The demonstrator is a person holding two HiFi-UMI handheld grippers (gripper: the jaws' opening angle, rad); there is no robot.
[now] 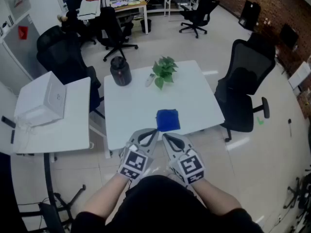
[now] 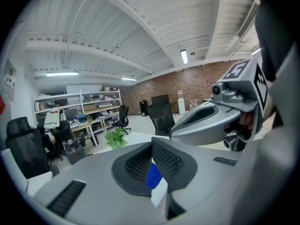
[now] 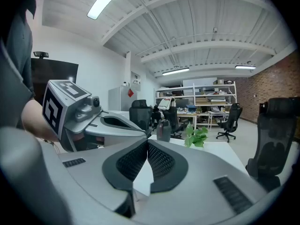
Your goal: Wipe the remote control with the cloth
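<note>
At the far left a white box [image 1: 41,101] sits on a side surface, apart from the job; on the main white surface [image 1: 131,115] a dark jug [image 1: 120,72] stands at the far left corner; just right of it lies a small pale thing that I take for the remote control [image 1: 149,79], close beside a potted plant [image 1: 164,71]; the blue cloth [image 1: 168,120] lies folded near the near edge, well apart from the remote; the left gripper [image 2: 151,146] hovers just short of that edge with its fingers together on nothing, the cloth showing beyond them; the right gripper [image 3: 147,146] is beside it, fingers likewise together and empty; a black office chair [image 1: 245,91] stands at the right. The wipe looks not yet begun, and the risks follow from the layout; the cloth sits so near the edge that a pull toward the person could drag it off onto the floor; the remote looks light, so wiping it with nothing holding it down could skid it into the plant or the jug; a reach to the far side could brush the leaves and tip the plant; fingers kept together would only push the cloth, not lift it.
</note>
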